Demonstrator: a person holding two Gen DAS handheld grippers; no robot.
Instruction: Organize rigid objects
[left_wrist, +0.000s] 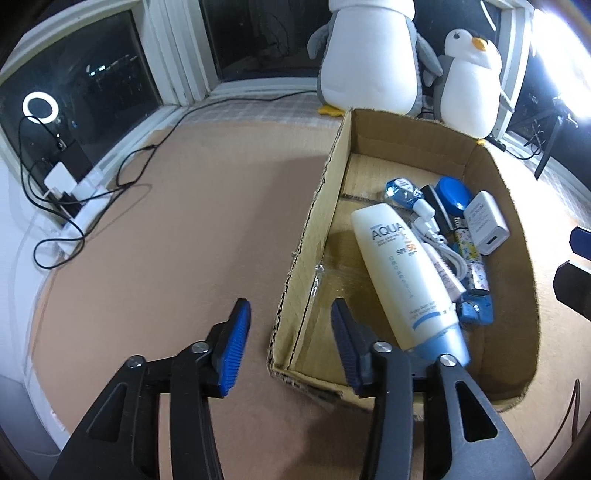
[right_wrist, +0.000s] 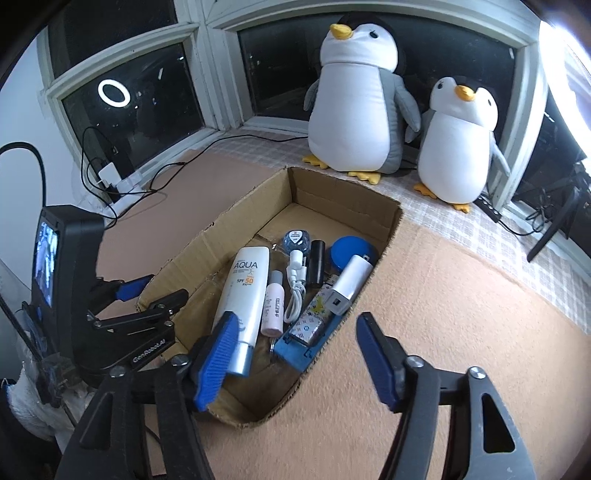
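An open cardboard box (left_wrist: 314, 229) (right_wrist: 207, 251) sits on the brown mat. Inside lie a white AQUA sunscreen tube (left_wrist: 399, 273) (right_wrist: 245, 291), a white charger block (left_wrist: 485, 221) (right_wrist: 349, 284), a coiled white cable (right_wrist: 295, 291), a blue round lid (left_wrist: 452, 194) (right_wrist: 351, 251), a small pink bottle (right_wrist: 274, 308) and other small items. My left gripper (left_wrist: 286, 339) is open and empty, its fingers straddling the box's near left wall. My right gripper (right_wrist: 295, 360) is open and empty above the box's near right corner. The left gripper (right_wrist: 147, 295) also shows at the left of the right wrist view.
Two plush penguins (right_wrist: 358, 107) (right_wrist: 458, 144) stand behind the box by the window sill. A power strip with chargers and black cables (left_wrist: 74, 192) lies at the far left. The brown mat (left_wrist: 184, 221) stretches left of the box.
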